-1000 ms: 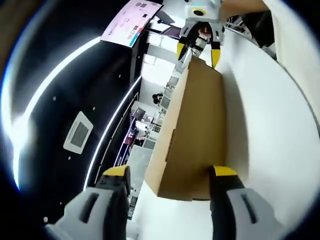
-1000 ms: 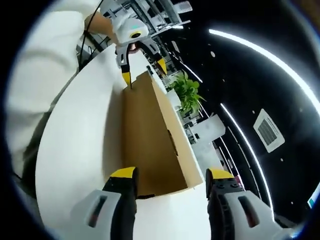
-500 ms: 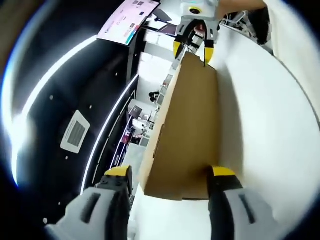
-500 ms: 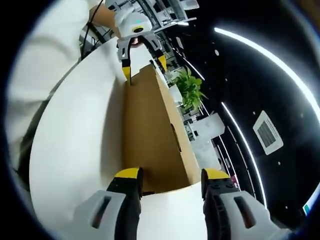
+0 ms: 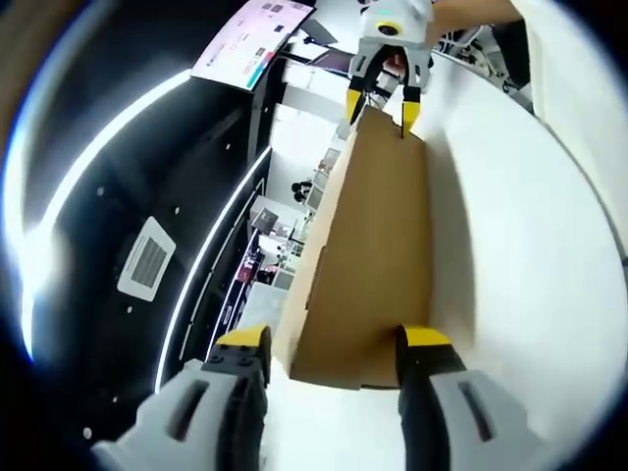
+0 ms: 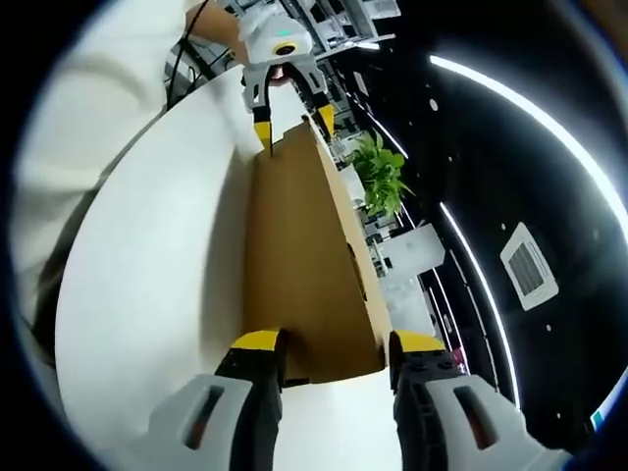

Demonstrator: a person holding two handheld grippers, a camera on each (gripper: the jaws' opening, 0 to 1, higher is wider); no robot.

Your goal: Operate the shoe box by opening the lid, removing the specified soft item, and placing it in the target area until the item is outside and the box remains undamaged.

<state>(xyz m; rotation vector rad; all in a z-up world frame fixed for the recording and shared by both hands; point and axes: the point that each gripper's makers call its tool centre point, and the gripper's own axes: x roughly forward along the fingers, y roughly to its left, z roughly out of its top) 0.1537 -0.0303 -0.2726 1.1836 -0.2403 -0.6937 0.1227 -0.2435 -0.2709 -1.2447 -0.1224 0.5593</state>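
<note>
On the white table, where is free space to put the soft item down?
The white table is bare along the long side of the cardboard shoe box, between box and table edge; the left gripper view shows it too. Both box ends are crowded: the right gripper straddles one, the left gripper the other.

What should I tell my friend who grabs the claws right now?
Left claw: open, one jaw on each side of the near end of the cardboard shoe box.
Right claw: open, astride the opposite end.
The box lies on the white table with its lid shut.
Done: both claws lined up at the box ends.
Left: open the lid, lift out the soft item, set it in the target area, keep the box undamaged.
</note>
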